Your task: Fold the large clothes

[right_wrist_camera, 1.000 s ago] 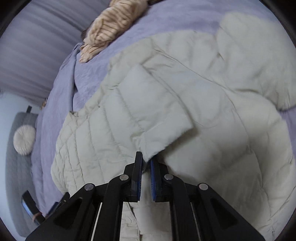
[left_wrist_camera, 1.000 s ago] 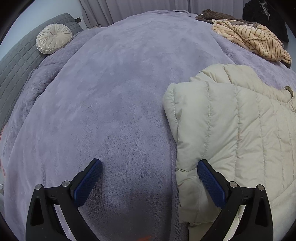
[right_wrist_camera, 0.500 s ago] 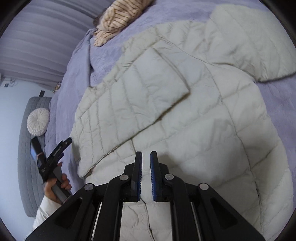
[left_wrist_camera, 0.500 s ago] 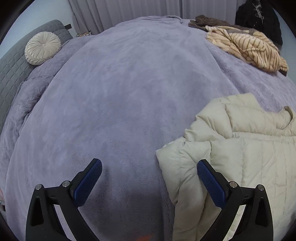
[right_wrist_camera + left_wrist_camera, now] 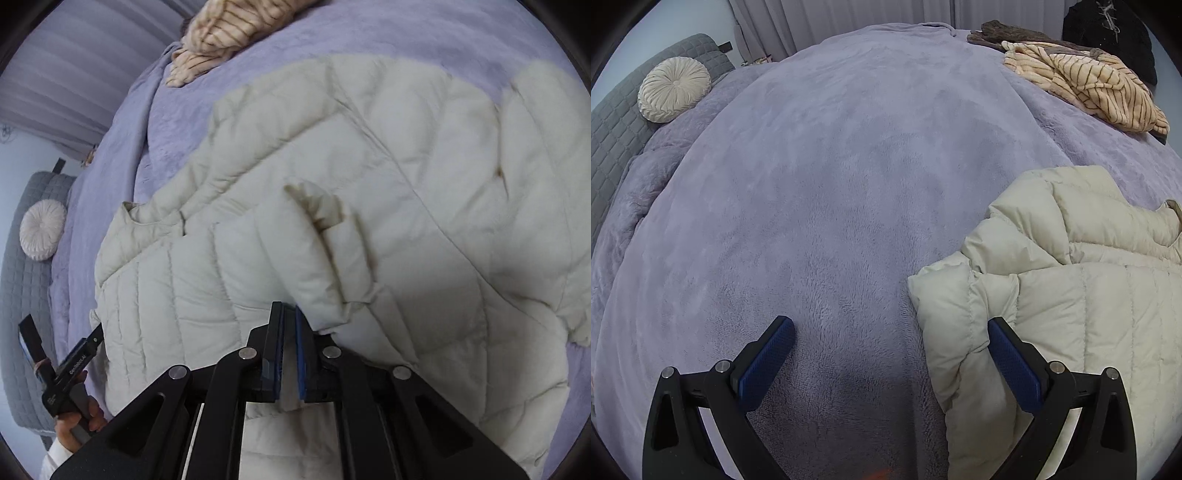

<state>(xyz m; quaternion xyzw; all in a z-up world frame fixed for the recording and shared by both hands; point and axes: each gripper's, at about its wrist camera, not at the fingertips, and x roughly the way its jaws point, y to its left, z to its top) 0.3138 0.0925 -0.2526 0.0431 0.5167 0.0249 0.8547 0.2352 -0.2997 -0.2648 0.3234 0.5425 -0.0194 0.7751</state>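
While the cream puffer jacket [image 5: 369, 192] lies spread across the lavender blanket [image 5: 831, 184], the right gripper [image 5: 290, 350] sits right on it, jaws having just closed and now pressed together — a fold of quilted sleeve bunches against the tips, though I cannot tell whether any fabric is truly pinched. The left gripper [image 5: 890, 354] hangs with its jaws spread wide and empty over bare blanket, the jacket's near edge just beside its right finger. So the jacket lies to the left gripper's right, its long axis running away toward the striped garment [image 5: 1086, 88] — the right hand is plainly nearer.
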